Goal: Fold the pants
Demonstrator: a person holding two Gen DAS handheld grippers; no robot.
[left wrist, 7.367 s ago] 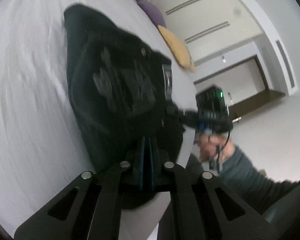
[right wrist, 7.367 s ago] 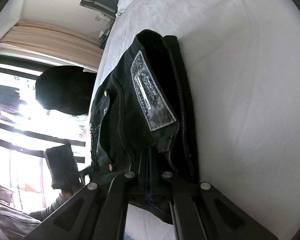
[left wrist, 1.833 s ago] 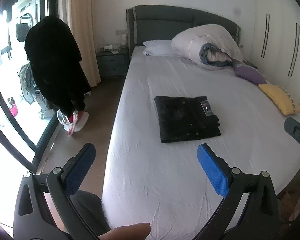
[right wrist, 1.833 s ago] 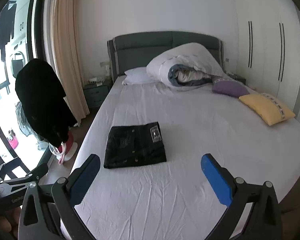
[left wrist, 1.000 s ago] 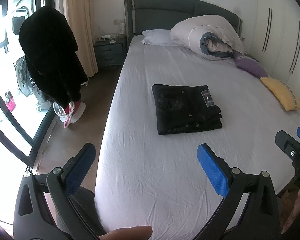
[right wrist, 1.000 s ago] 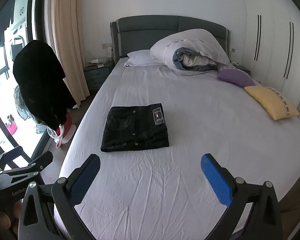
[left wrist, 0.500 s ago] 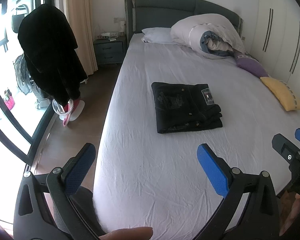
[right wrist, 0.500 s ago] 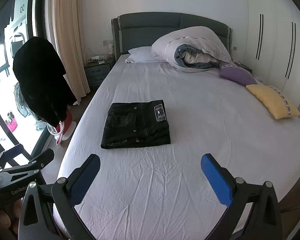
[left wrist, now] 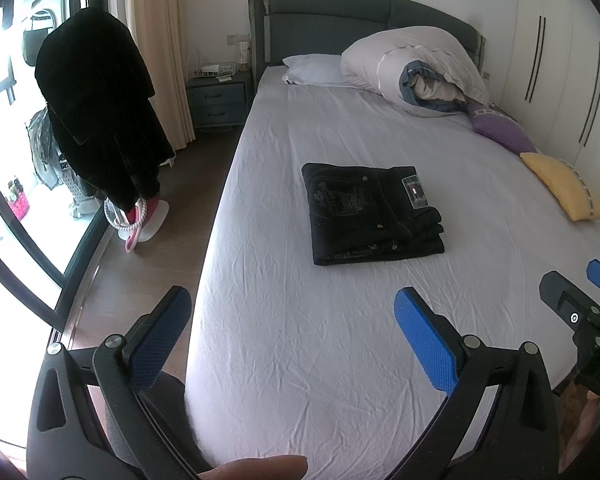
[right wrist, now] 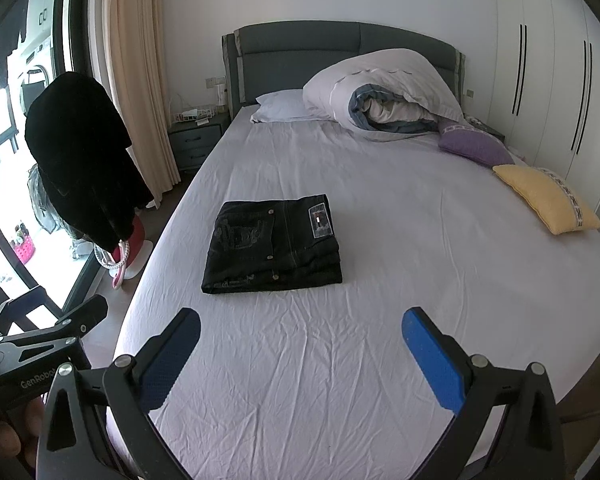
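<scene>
Pants lie folded into a compact black rectangle on the bed, toward its window-side half, well short of the pillow at the headboard. Layered edges face the foot of the bed; label patch on top. Judged: the fold looks complete, nothing obvious left but perhaps squaring the stack.

Left gripper: fingers spread wide, holding nothing, well apart from the pants at the foot of the bed. Right gripper: fingers wide, likewise holding nothing.

Views compared: the left wrist view looks steeply down on the bed and shows more floor beside it; the right wrist view is more level and shows 2 cushions clearly, purple cushion and yellow cushion.
</scene>
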